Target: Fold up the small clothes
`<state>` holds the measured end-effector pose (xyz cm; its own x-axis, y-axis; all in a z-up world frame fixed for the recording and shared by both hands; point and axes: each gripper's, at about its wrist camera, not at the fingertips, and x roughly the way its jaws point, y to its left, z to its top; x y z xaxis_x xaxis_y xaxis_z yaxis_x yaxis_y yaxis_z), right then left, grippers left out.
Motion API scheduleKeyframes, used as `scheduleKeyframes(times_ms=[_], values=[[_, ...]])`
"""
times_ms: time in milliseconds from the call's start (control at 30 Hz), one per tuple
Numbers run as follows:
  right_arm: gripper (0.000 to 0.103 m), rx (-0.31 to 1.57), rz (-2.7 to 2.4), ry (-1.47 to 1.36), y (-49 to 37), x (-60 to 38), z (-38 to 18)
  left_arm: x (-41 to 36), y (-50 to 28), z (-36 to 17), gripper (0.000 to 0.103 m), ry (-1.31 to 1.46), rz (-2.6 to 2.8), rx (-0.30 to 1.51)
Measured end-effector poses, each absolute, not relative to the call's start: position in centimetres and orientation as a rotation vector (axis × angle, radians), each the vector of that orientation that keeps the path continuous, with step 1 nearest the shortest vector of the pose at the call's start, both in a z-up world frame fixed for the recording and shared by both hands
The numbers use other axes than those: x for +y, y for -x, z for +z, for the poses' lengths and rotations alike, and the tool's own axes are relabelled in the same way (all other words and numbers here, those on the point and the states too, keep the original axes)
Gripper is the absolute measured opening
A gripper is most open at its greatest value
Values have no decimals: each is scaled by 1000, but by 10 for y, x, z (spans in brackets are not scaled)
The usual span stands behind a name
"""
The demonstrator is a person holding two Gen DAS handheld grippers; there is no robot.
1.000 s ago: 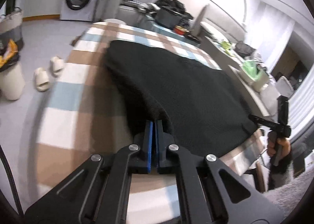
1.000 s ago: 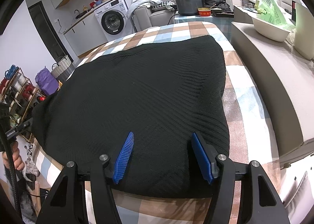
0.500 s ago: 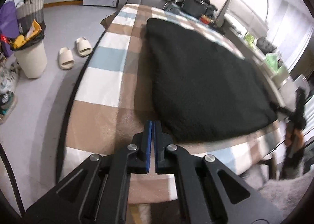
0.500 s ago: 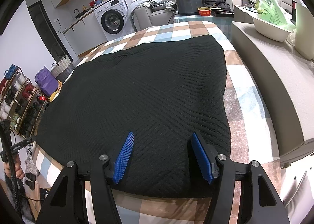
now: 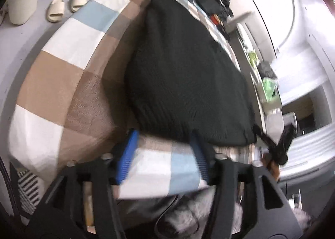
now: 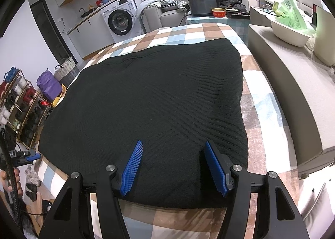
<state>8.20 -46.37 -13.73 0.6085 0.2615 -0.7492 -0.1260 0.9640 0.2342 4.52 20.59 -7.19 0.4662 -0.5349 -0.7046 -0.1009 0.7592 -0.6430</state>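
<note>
A black ribbed knit garment [image 6: 150, 100] lies spread flat on the checked cover [image 6: 257, 113]. My right gripper [image 6: 173, 167] hovers over the garment's near hem, open, with only flat fabric below its blue pads [image 6: 215, 167]. In the blurred left wrist view the garment [image 5: 184, 71] lies ahead. My left gripper [image 5: 163, 155] is at the near edge of the checked cover [image 5: 69, 42], just short of the hem. Its jaws are opening and nothing is between them. Each gripper also shows in the other's view: the right gripper [image 5: 278, 146] and the left gripper [image 6: 23, 155], held by a hand.
A grey bench [image 6: 293, 84] with a white bowl [image 6: 289, 31] runs along the right side. A cooker pot [image 6: 203, 4] and a washing machine [image 6: 120, 19] stand beyond. A shoe rack [image 6: 18, 100] is at the left. Slippers [image 5: 65, 6] and a bin [image 5: 21, 6] sit on the floor.
The left gripper drew back from the garment's near corner, sank toward the cover's edge and rolled; its shut jaws have parted. The right gripper kept still.
</note>
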Motion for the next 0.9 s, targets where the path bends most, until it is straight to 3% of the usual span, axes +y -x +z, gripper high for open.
scheduleKeyframes(times_ms=[167,400,433,500,567,900], values=[[63,884,237,-161,-82,-462,-137,189,-48,-78,64,754,-215,999],[64,894,259,-176,-86,-460,-147,182,-46,-87,63,1000,0,837],[64,893,264,-177,-86,-459,-147,178,-48,-86,59,974,17,840],[64,890,273,-186,-87,-459,-147,168,-54,-86,34,916,53,859],[64,887,282,-193,-88,-458,-148,163,-56,-87,16,904,42,859],[64,889,287,-183,-87,-457,-150,148,-66,-21,12,743,-38,696]])
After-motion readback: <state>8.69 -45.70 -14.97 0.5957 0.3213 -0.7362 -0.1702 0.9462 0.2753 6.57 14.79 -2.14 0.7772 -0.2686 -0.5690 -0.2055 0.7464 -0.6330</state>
